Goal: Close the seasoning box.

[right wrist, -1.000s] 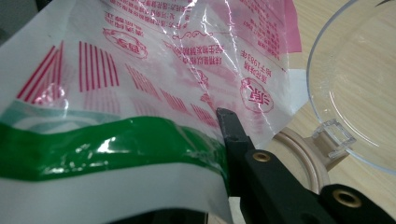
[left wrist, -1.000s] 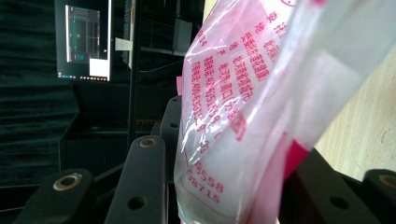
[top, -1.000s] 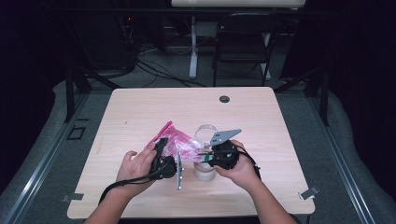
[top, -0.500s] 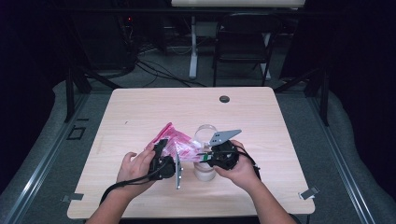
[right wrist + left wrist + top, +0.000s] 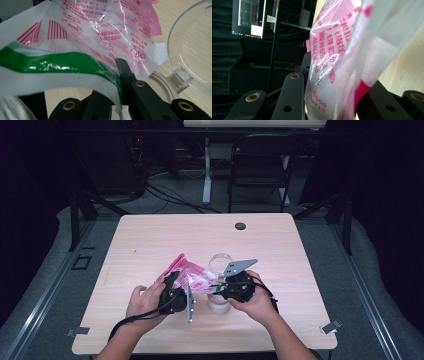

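Holding one gripper in each hand, a person works at the near part of the wooden table (image 5: 150,240), with both forearms coming in from the near edge. The left gripper (image 5: 176,292) is near the left hand (image 5: 145,301), and its jaws have just been closing on the pink and clear plastic bag (image 5: 189,275). In the left gripper view the bag (image 5: 342,60) stands between the two black jaws and touches them at both sides, so the jaws are pressed together on it with the bag's thickness between. The right gripper (image 5: 220,290) is just to the right of it, in the right hand (image 5: 255,302). In the right gripper view its jaws are tight together and pinch an edge of the same bag (image 5: 100,37), where a green stripe runs across the plastic. So the bag is stretched between the two grippers, above the table surface.

Just beside the right gripper, on the near side, stands a small white container (image 5: 218,306). A little farther is a clear plastic lid (image 5: 220,263); in the right gripper view this clear lid (image 5: 192,50) is at the right, close to the bag. Well apart, at the far edge of the table, lies a small dark round cap (image 5: 240,226). Behind the table there is a dark folding chair (image 5: 260,170).
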### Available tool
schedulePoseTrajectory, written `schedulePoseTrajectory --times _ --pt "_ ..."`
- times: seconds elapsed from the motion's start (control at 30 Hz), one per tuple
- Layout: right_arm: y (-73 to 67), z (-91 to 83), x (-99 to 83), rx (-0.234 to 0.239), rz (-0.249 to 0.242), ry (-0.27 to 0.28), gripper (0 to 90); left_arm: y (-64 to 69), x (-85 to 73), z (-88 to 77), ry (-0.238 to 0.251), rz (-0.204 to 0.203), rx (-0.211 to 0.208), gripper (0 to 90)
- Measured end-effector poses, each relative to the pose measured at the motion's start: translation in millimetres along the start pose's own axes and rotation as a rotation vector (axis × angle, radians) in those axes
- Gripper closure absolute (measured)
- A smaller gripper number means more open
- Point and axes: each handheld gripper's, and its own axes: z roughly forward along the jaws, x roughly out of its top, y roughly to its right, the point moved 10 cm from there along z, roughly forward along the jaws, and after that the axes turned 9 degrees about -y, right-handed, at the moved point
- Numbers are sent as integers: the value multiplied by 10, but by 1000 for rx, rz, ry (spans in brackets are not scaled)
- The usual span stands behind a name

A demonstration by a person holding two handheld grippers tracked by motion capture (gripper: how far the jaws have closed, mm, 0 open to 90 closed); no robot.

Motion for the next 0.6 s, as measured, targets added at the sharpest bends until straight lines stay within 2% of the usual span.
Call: schedulePoseTrajectory --times 0.1,0.17,0.27,0.6 --pt "-10 0 5 1 0 2 900 10 -6 0 0 -11 -3 708" --pt "-15 0 8 -1 -3 1 900 11 -25 -5 -18 12 3 710" --pt "-26 6 16 0 -4 5 900 37 -34 7 -16 2 -7 715" --pt "-37 30 37 -5 -2 11 900 88 -68 38 1 -87 -52 734"
